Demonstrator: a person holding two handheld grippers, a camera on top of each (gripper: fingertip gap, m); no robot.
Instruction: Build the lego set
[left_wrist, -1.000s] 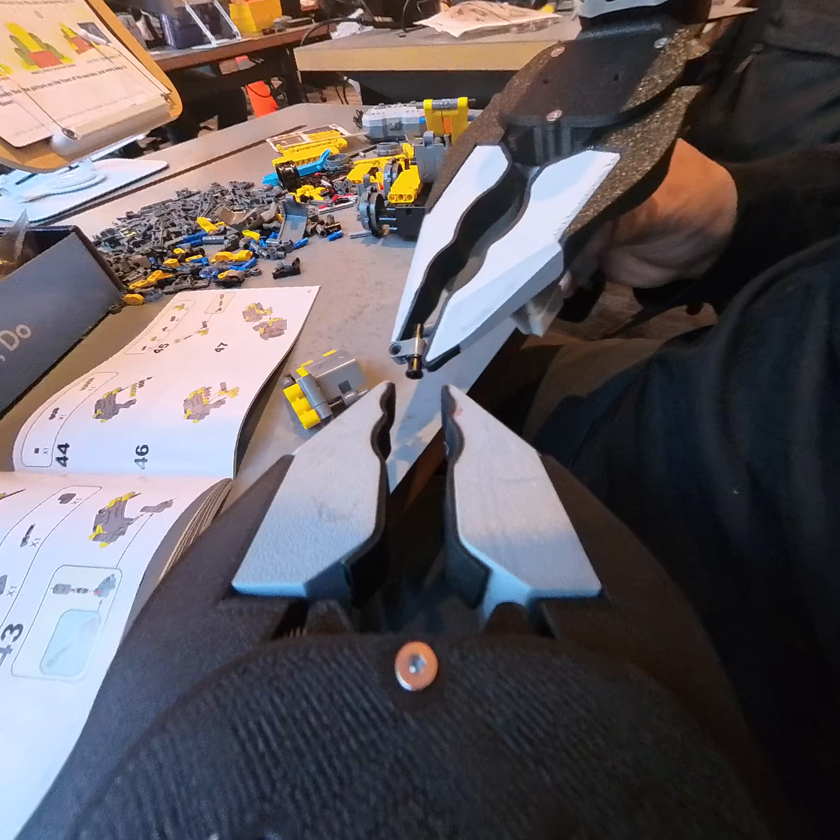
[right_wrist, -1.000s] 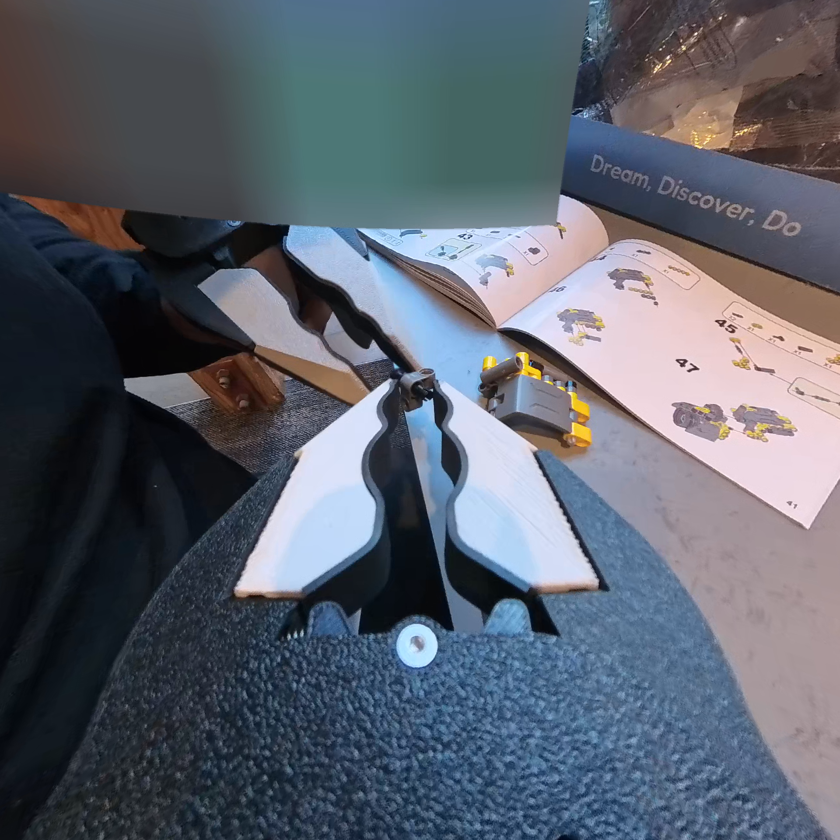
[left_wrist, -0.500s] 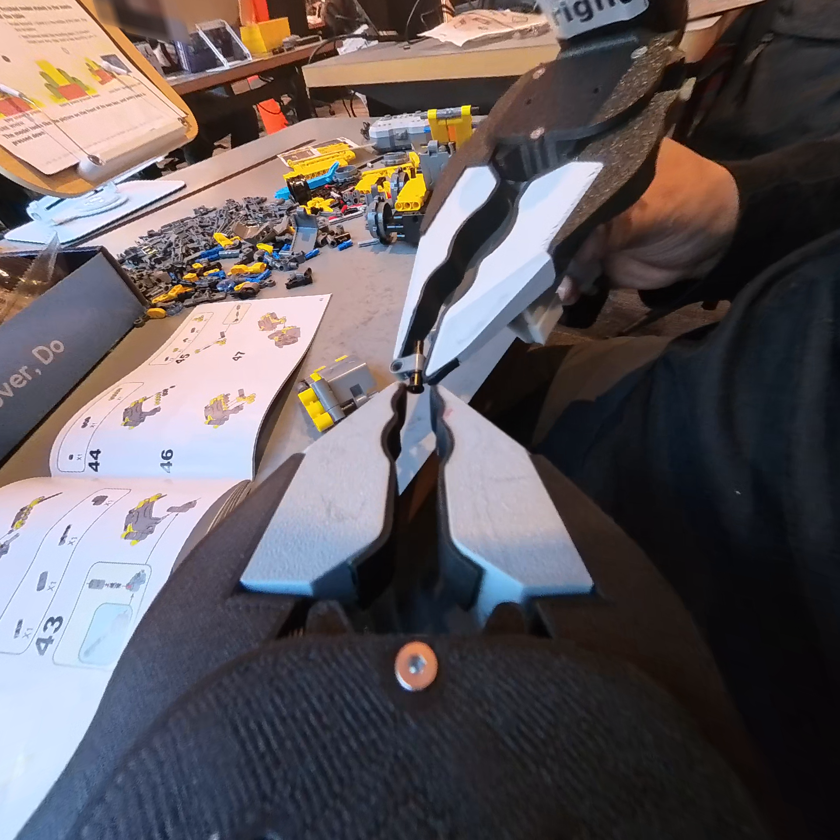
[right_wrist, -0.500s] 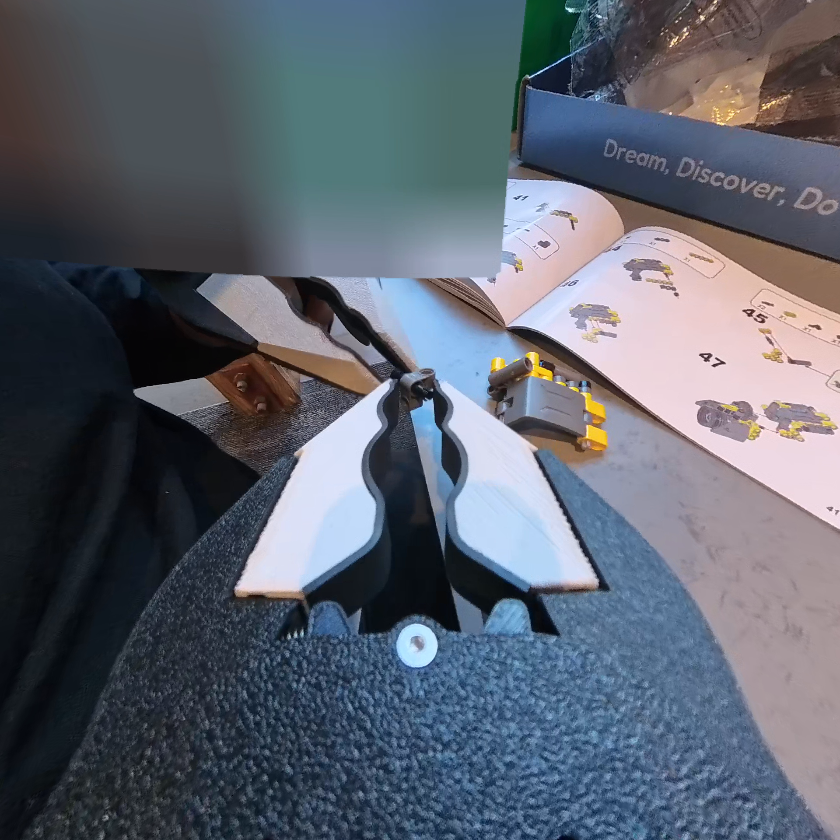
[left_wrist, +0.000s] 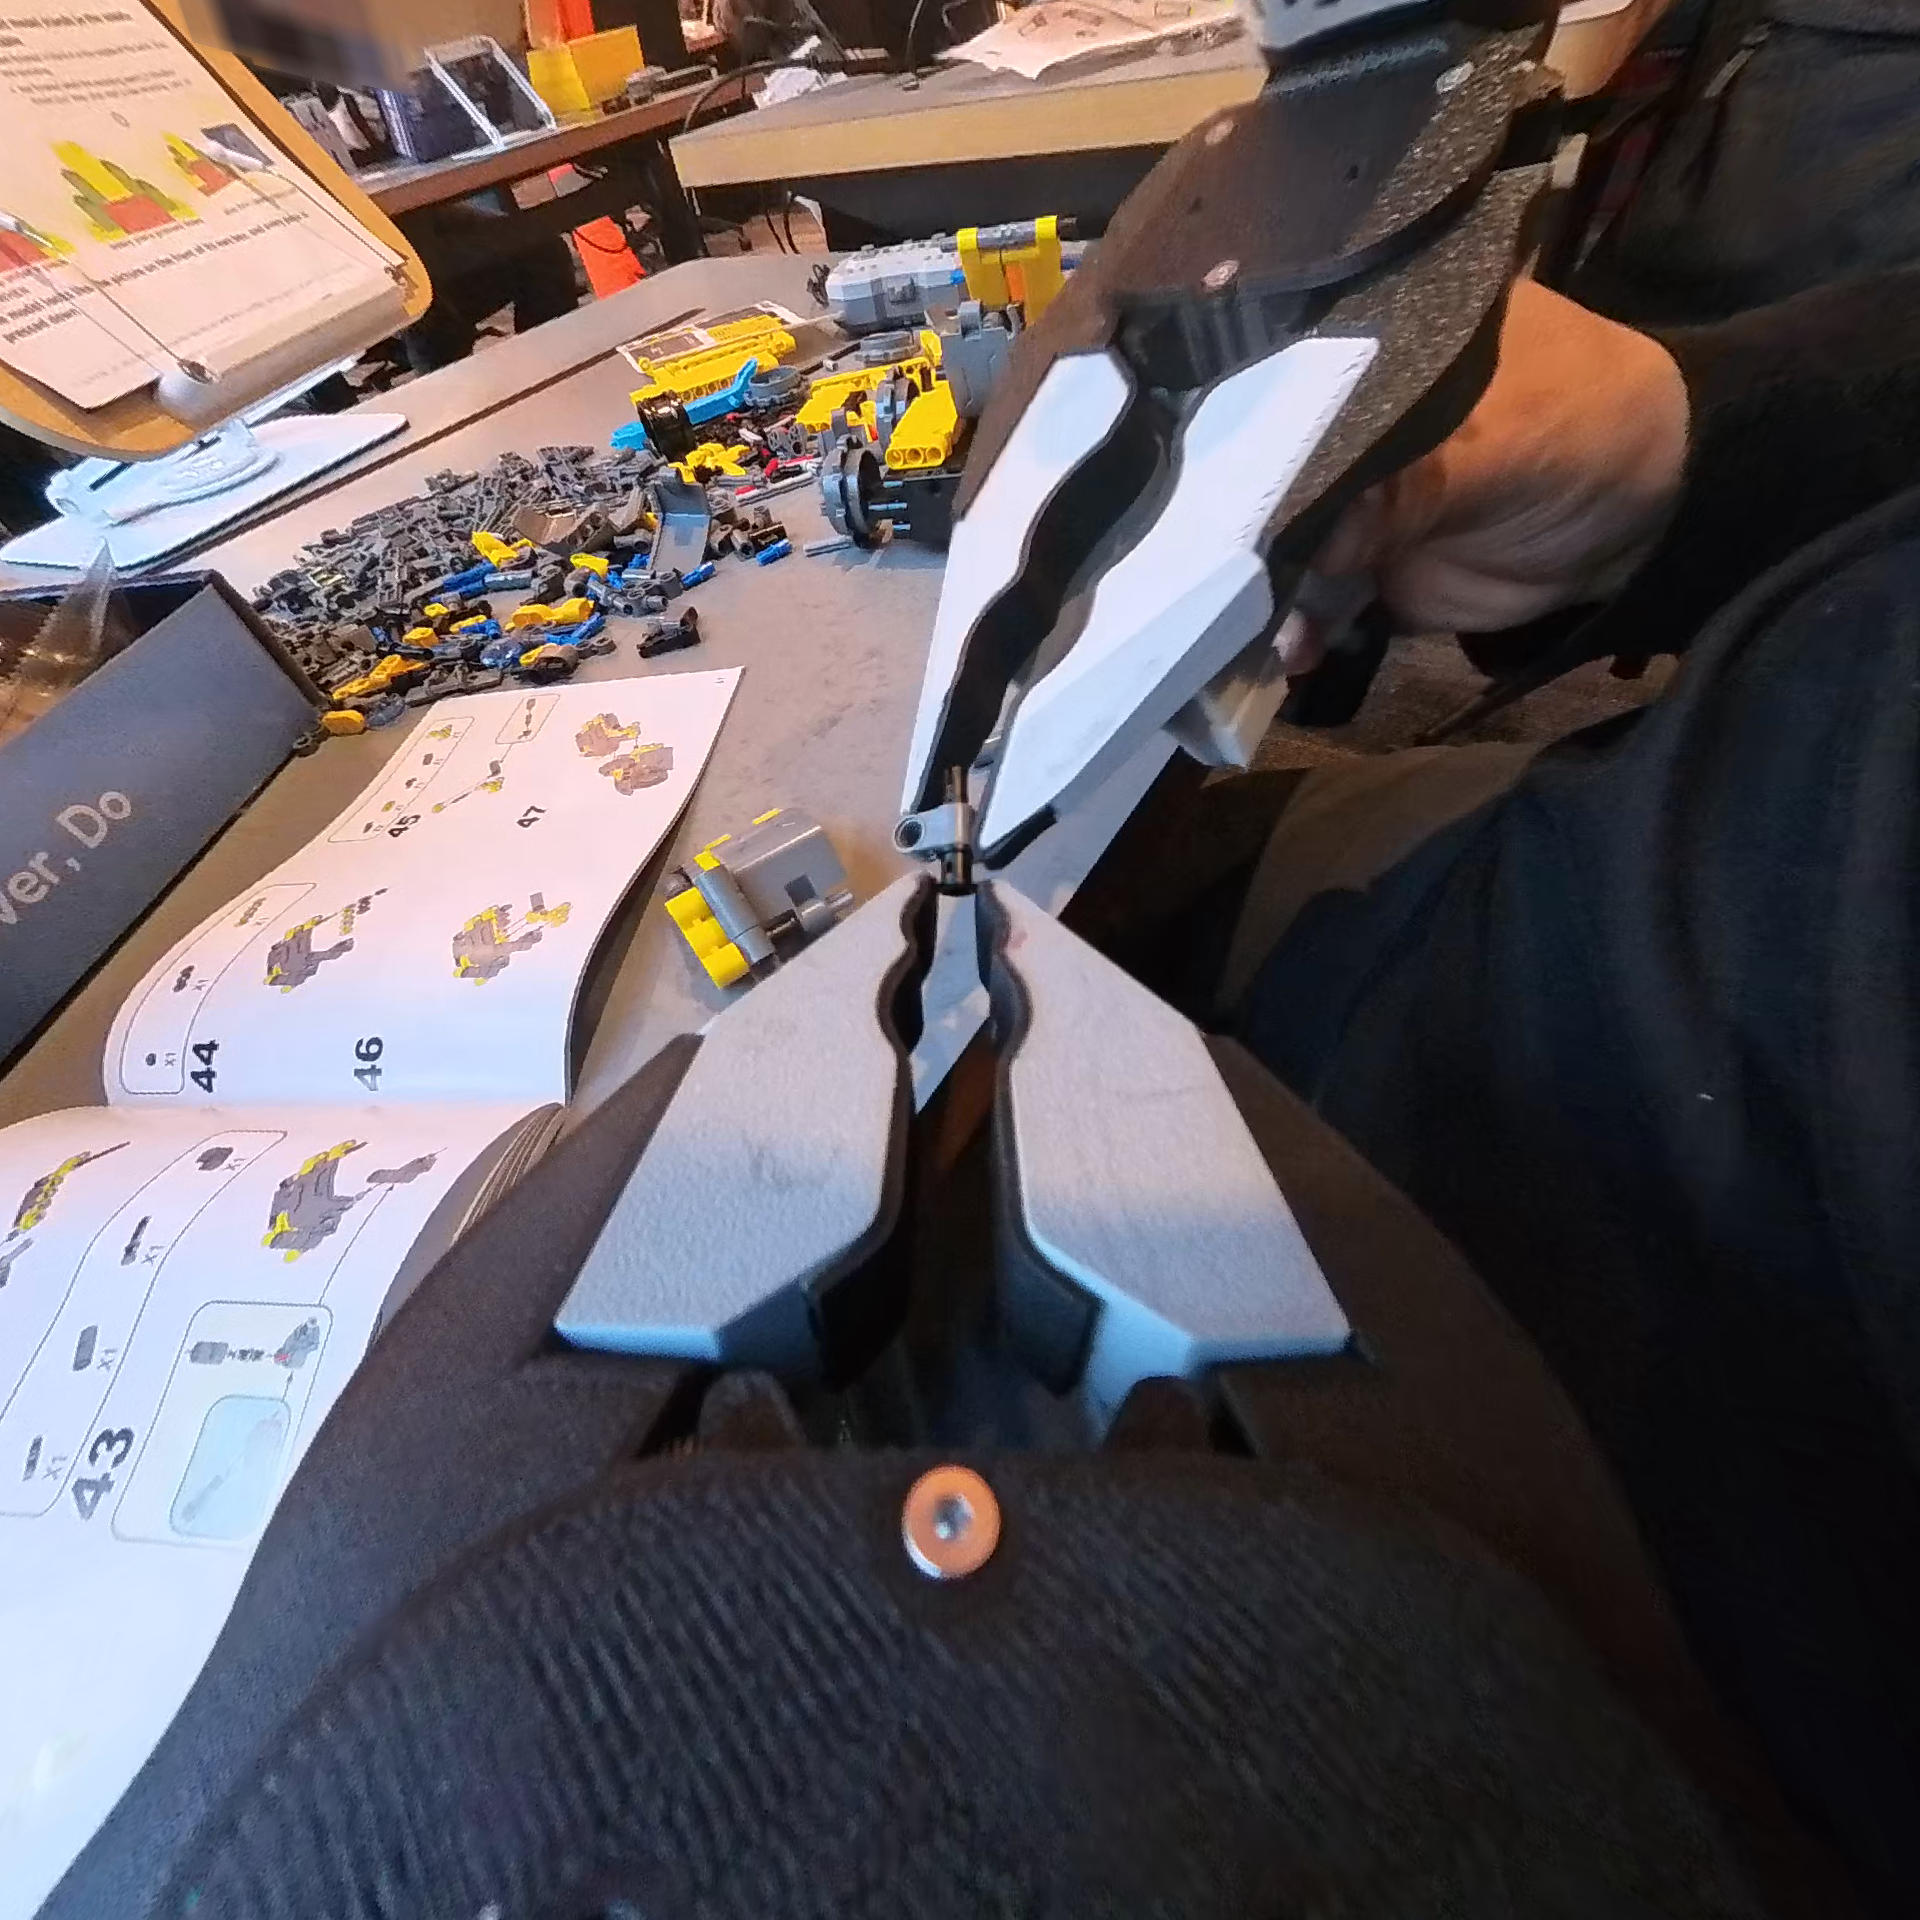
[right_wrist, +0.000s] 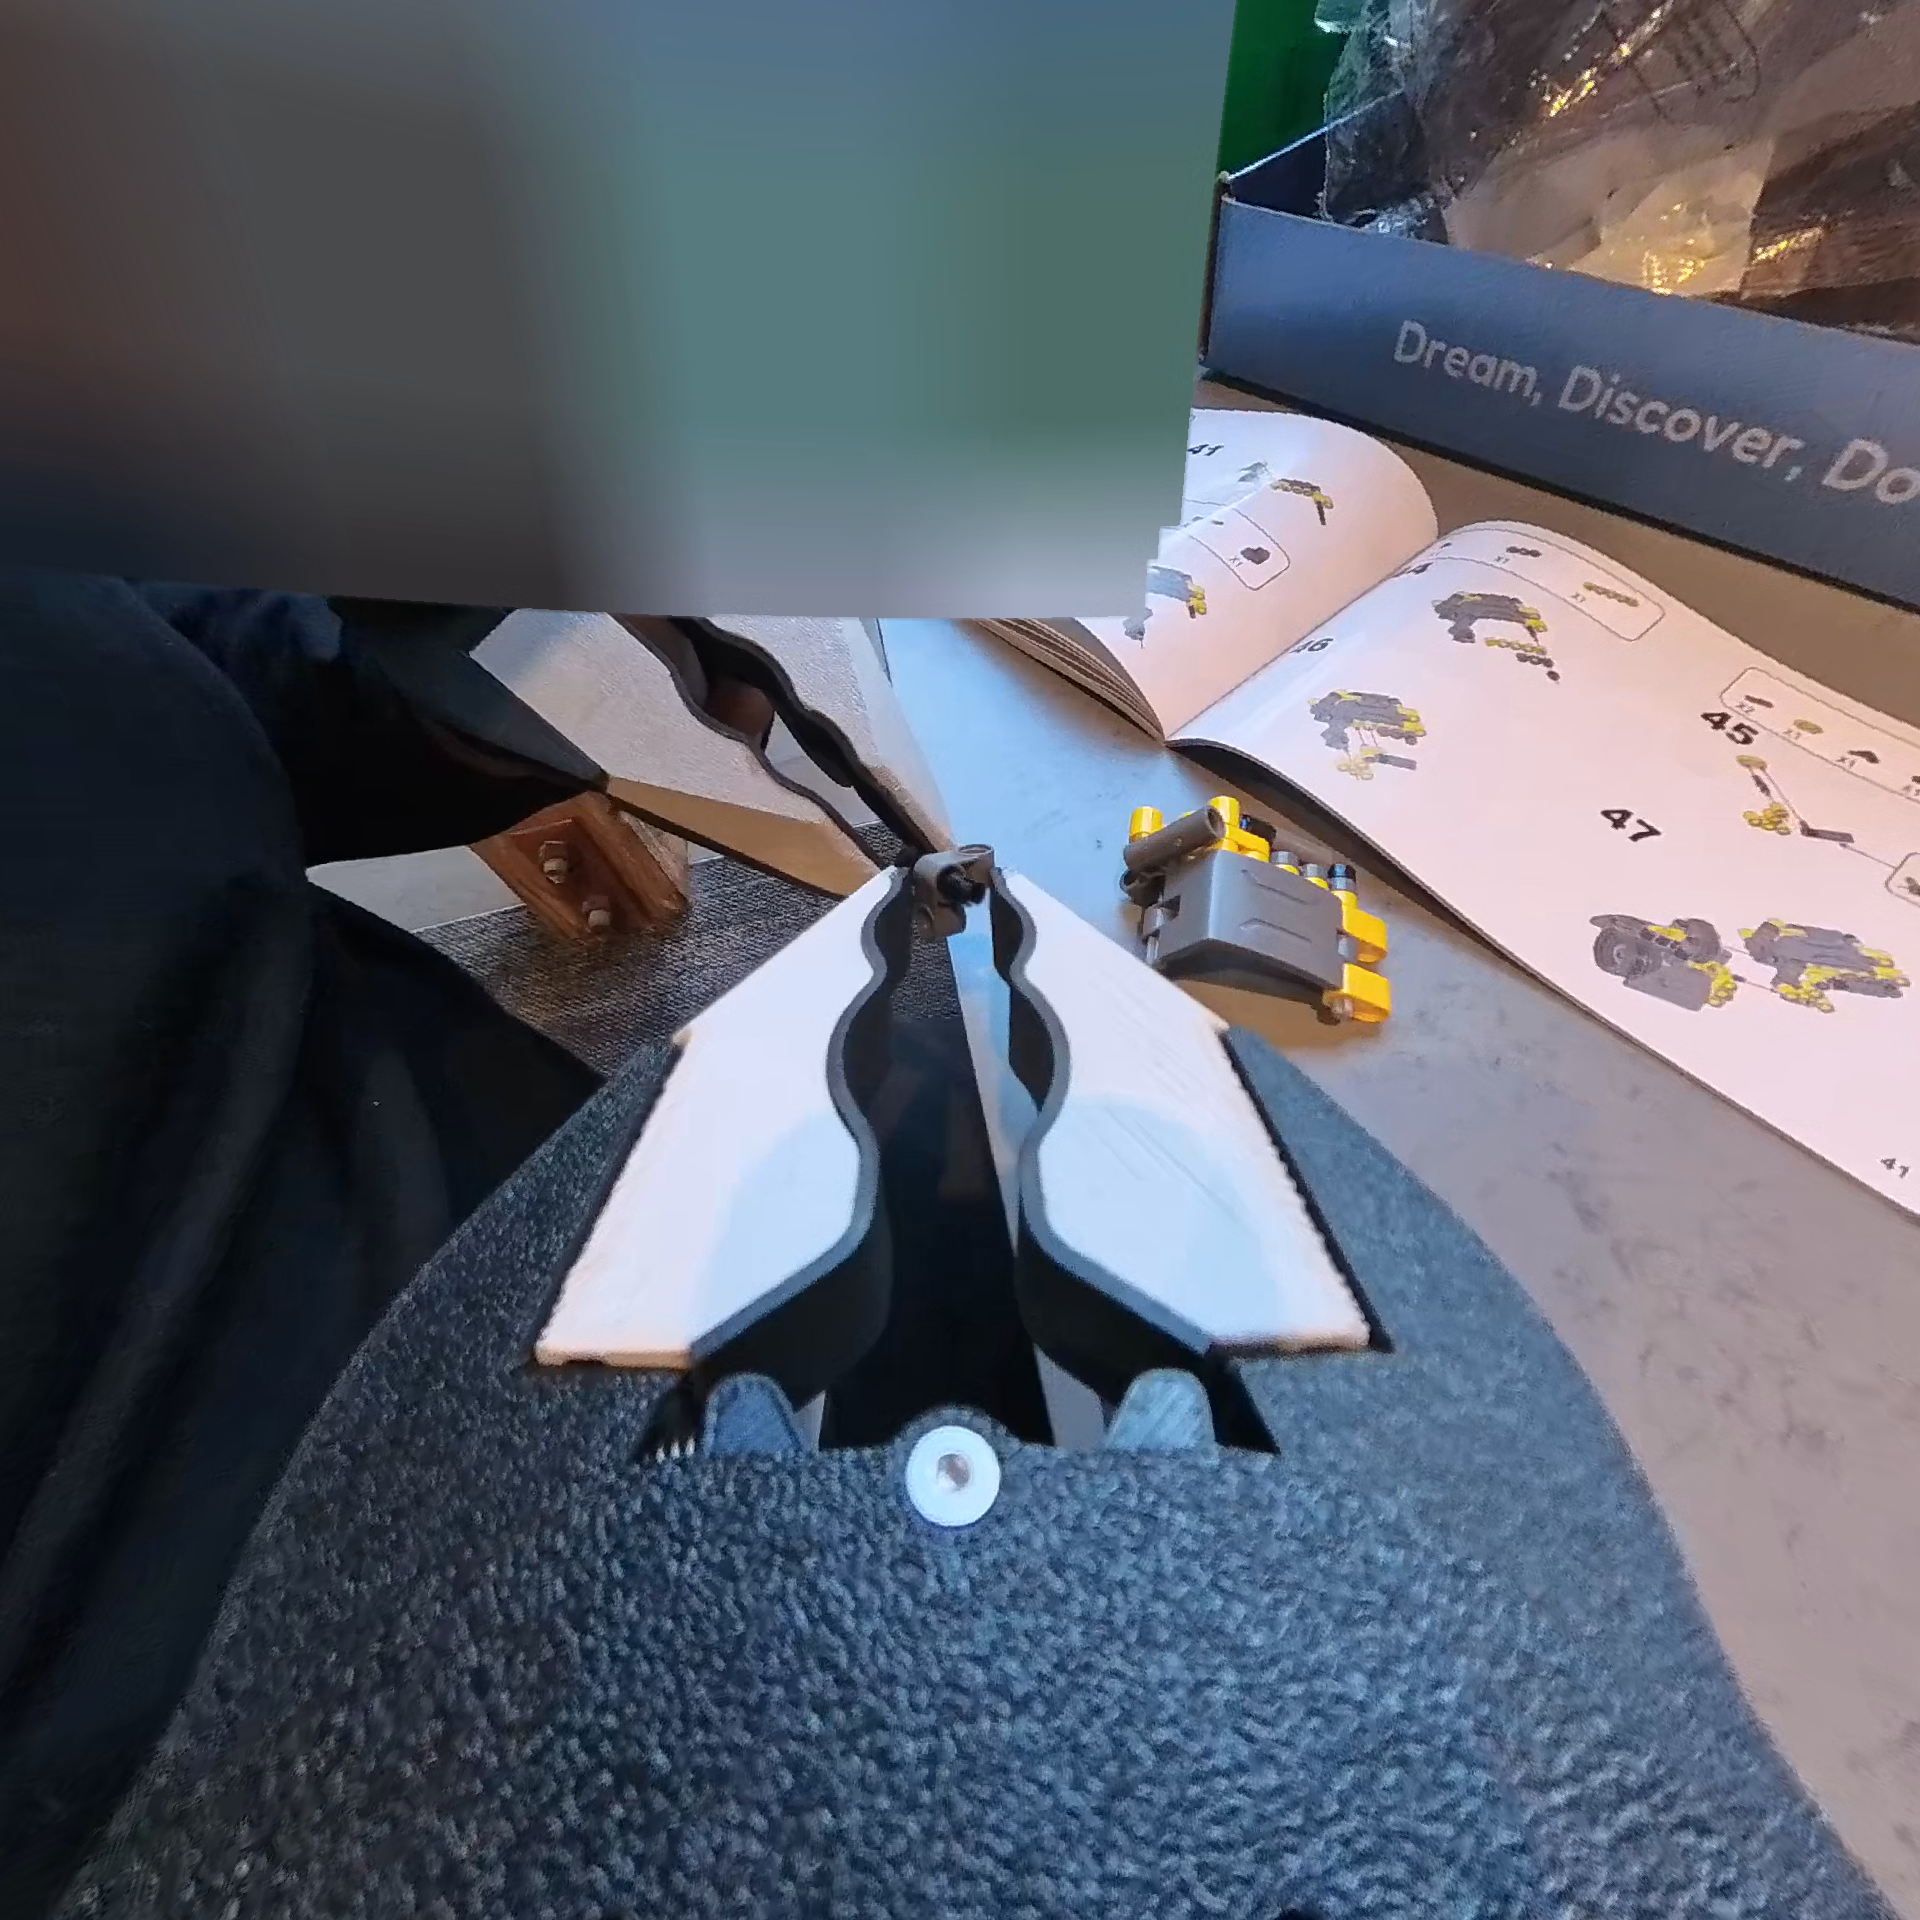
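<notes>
Two tongs | right pinches grey connector | left narrow (grip on pin unclear)

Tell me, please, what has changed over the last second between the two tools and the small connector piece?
The left tool moved up to the right tool, its tips narrowing around the black pin end of the small grey connector; whether it grips yet is unclear. The right tool stayed shut on the connector. The grey-and-yellow assembly and open booklet stayed on the table.
</notes>
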